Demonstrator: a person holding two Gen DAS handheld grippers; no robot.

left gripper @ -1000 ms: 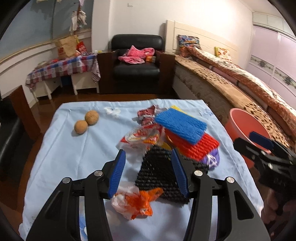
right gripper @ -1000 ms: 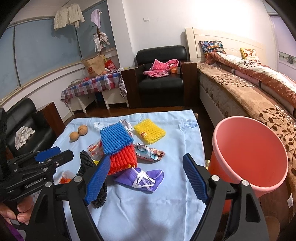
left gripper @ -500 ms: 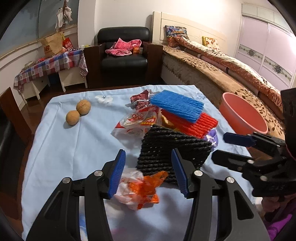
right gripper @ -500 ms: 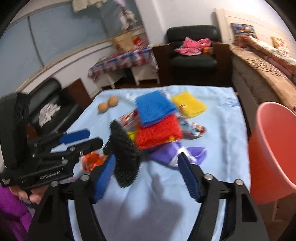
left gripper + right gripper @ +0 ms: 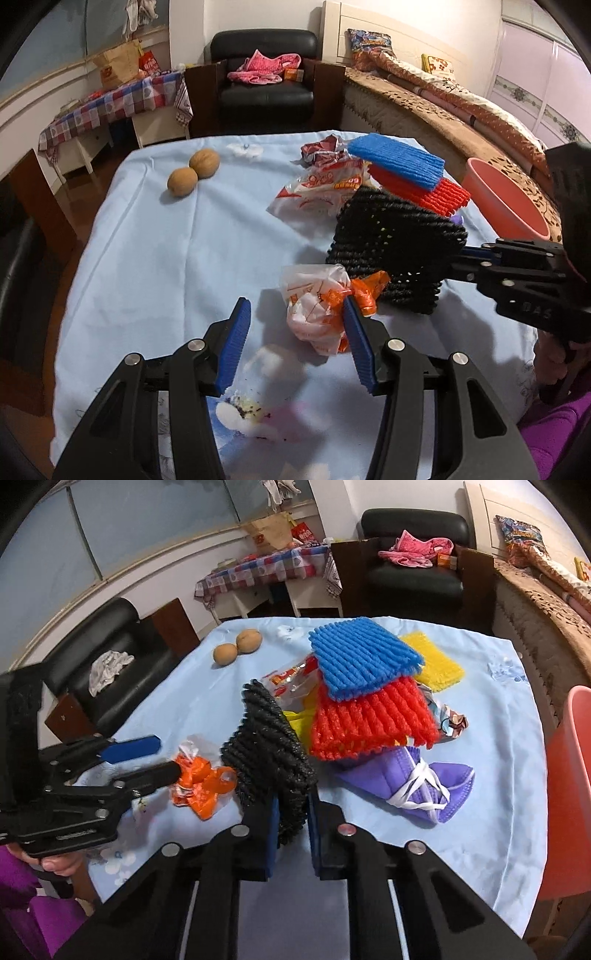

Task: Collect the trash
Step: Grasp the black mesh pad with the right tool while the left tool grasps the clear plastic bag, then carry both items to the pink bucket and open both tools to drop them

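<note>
Since half a second ago, the right hand-held gripper has been closed on the black foam net, whose near edge is now clamped between the blue pads and tilted up off the surface, so the first piece of trash is judged ready to be carried to the pink bucket at the right. The left hand-held gripper is held apart, with the crumpled orange-and-white wrapper lying just before its right pad. The net is seen as a soft, ribbed, mesh-like sleeve, near the blue foam net and red foam net.

My right gripper is clamped on the black foam net; my left gripper hangs with jaws apart just left of that net.
</note>
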